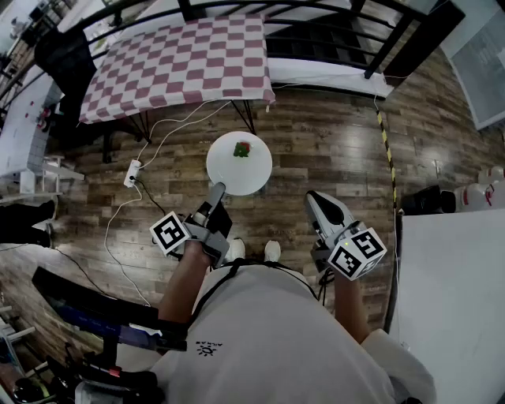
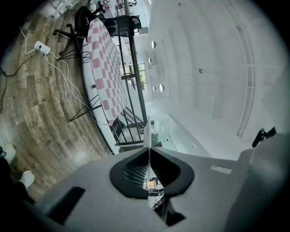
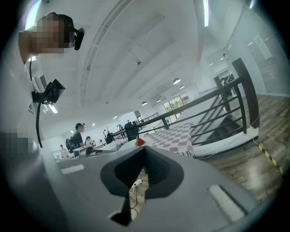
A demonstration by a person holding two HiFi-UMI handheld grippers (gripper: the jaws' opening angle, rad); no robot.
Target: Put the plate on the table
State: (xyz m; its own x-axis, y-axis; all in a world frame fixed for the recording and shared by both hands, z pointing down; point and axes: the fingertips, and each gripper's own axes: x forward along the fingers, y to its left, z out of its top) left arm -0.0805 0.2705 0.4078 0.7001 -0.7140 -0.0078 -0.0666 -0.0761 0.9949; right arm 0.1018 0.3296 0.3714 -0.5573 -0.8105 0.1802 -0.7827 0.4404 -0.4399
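Observation:
A round white plate (image 1: 239, 163) with a small red and green piece (image 1: 242, 148) on it hangs level over the wooden floor, short of the table with the red-and-white checked cloth (image 1: 181, 63). My left gripper (image 1: 217, 190) is shut on the plate's near rim. In the left gripper view the plate (image 2: 147, 131) shows edge-on between the closed jaws of the left gripper (image 2: 148, 149), with the table (image 2: 102, 59) to the left. My right gripper (image 1: 316, 199) is to the right of the plate, shut and holding nothing. In the right gripper view, beyond the right gripper (image 3: 144, 149), are the plate (image 3: 127, 145) and the table (image 3: 174, 136).
A white power strip (image 1: 132, 172) with cables lies on the floor left of the plate. A black railing (image 1: 316, 24) runs behind the table. A black chair (image 1: 63, 55) stands at the table's left end. A white surface (image 1: 454, 292) is at the right, beside striped floor tape (image 1: 387, 150).

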